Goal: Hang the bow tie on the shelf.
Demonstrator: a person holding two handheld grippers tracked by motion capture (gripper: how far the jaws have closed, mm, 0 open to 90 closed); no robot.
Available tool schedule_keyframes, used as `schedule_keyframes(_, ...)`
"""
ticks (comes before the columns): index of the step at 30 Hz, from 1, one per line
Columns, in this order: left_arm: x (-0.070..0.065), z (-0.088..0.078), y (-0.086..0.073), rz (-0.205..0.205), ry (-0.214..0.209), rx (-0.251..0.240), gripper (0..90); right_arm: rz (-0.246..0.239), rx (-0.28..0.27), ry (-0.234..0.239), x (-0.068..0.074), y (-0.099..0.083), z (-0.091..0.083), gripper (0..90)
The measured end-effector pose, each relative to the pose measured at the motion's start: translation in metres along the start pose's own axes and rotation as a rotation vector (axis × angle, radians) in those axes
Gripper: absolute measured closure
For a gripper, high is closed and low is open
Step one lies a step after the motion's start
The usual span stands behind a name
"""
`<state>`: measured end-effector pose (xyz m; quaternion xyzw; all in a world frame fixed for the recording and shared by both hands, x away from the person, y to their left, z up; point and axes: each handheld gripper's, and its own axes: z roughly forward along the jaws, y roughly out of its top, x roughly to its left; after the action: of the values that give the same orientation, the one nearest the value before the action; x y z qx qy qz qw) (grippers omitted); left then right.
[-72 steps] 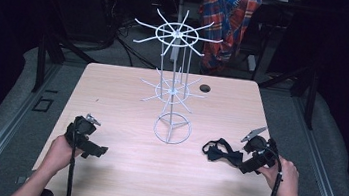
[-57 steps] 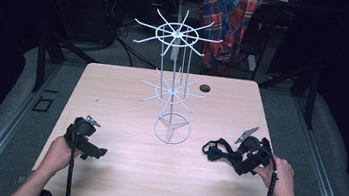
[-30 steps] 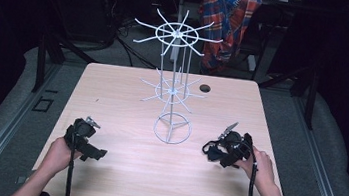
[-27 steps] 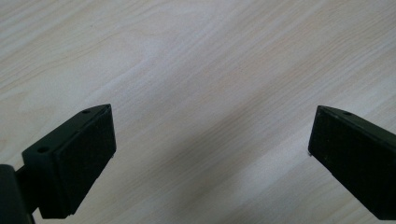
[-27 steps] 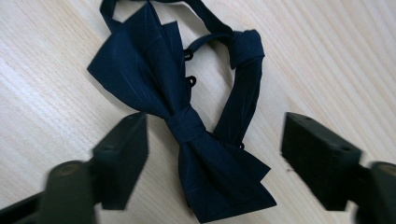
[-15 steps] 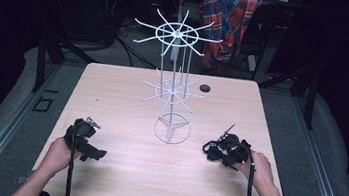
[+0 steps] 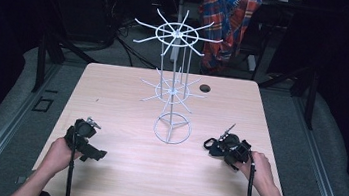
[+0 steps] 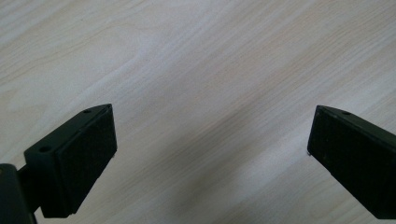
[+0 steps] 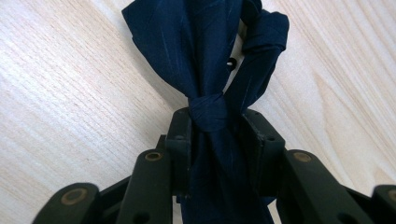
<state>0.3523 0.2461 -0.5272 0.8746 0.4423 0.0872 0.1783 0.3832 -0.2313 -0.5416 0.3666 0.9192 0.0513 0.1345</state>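
R gripper (image 7: 213,146), clamped on dark cloth (image 9: 210,70), has been moved left toward rack (image 7: 173,90). L gripper (image 7: 89,150) is kept spread wide, unmoved.

— What was the bench (image 7: 126,102) made of?
— Pale wood-grain board, smooth and matt, with fine streaks running across it and only a soft sheen.
— And the rack (image 7: 173,85)?
— Thin white-coated wire, smooth, looking like painted metal.
— The left claw (image 8: 210,154)?
— Matt black, plastic by the look of it, with a finely textured face on each pad (image 8: 91,151).
— The right claw (image 9: 219,140)?
— The same matt black links, with dull brassy pins at the joints. Its jaws were pressed on a dark navy cloth (image 9: 205,56), woven, matt, faintly streaked and knotted.
— Anything behind?
— A plaid fabric (image 7: 230,19), red, blue and white, soft-looking.
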Motion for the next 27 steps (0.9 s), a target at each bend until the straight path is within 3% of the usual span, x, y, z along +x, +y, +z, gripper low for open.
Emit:
schedule_keyframes(10, 0.002, 0.001, 0.0, -0.004, -0.002, 0.003, 1.4, -0.021, -0.002, -0.002, 0.003, 0.002, -0.006, 72.4)
schedule_keyframes(15, 0.001, -0.001, -0.001, -0.005, 0.003, 0.001, 1.4, 0.001, -0.046, 0.001, 0.005, 0.0, -0.007, 73.2)
schedule_keyframes(19, 0.002, -0.001, -0.001, -0.008, 0.006, 0.002, 1.4, -0.006, -0.036, -0.006, 0.002, -0.002, -0.011, 73.3)
schedule_keyframes(20, 0.002, -0.001, -0.001, -0.007, 0.005, 0.001, 1.4, 0.015, -0.068, 0.008, 0.002, -0.003, -0.01, 73.4)
schedule_keyframes(27, 0.002, -0.001, -0.001, -0.006, 0.004, 0.002, 1.5, 0.028, -0.087, 0.001, -0.004, -0.005, -0.02, 73.6)
